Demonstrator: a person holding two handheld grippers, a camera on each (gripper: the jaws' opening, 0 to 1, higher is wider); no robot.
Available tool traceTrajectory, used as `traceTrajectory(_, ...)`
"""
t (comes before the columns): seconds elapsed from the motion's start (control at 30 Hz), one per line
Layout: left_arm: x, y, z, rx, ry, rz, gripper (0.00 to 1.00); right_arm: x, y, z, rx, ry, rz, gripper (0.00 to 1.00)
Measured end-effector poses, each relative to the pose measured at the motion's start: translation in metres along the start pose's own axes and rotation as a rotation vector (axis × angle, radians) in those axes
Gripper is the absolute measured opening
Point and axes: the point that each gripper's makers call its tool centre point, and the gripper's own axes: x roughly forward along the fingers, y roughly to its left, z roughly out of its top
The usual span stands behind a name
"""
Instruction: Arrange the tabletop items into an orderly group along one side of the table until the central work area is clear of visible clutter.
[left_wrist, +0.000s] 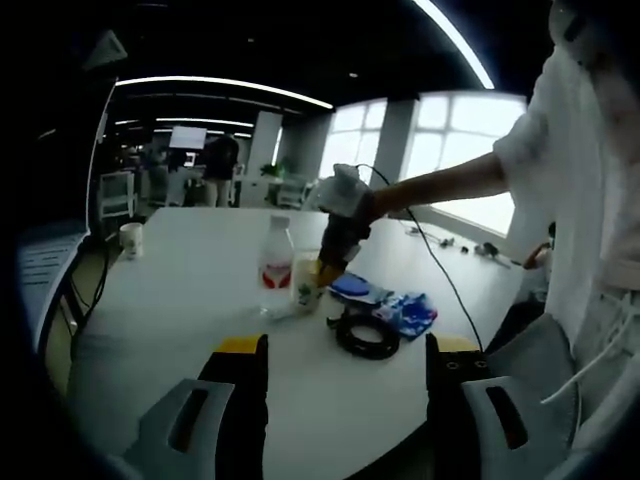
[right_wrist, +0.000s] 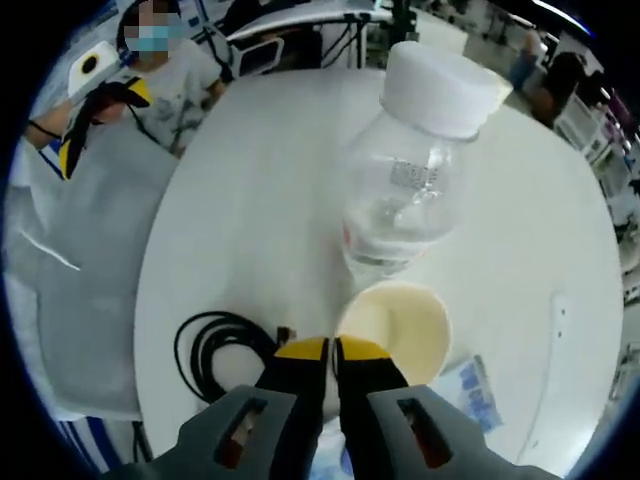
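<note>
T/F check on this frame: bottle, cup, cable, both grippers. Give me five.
1. The bottle has a white cap on. True.
2. The right gripper is wide open. False: its yellow-tipped jaws are closed together, beside the rim of the cup; whether they pinch the rim cannot be told.
3. The black cable lies coiled on the table. True.
4. The cup lies tipped over on its side. False: it stands upright, mouth up, next to the bottle.
5. The left gripper is gripping the cable. False: its jaws are spread apart with nothing between them, short of the cable.
</note>
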Motion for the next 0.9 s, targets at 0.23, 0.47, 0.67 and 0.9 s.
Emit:
traceTrajectory(0.23,0.0,0.0,-0.001,0.0,0.003,-0.003,0.6,0.001,-0.001,0.001,-0.004,0.0,-0.001,0.05)
traceTrajectory(0.47,-0.001,0.0,0.0,-0.001,0.0,-0.006,0.6,0.001,-0.002,0.001,-0.012,0.006,-0.008,0.08)
traceTrajectory(0.67,-0.001,0.0,0.0,-0.003,0.001,-0.008,0.6,-0.003,0.001,0.001,-0.014,0.002,-0.01,0.11)
traceTrajectory(0.9,-0.001,-0.001,0.0,-0.007,-0.003,-0.009,0.61,-0.012,0.002,0.002,-0.007,-0.016,-0.021,0.16)
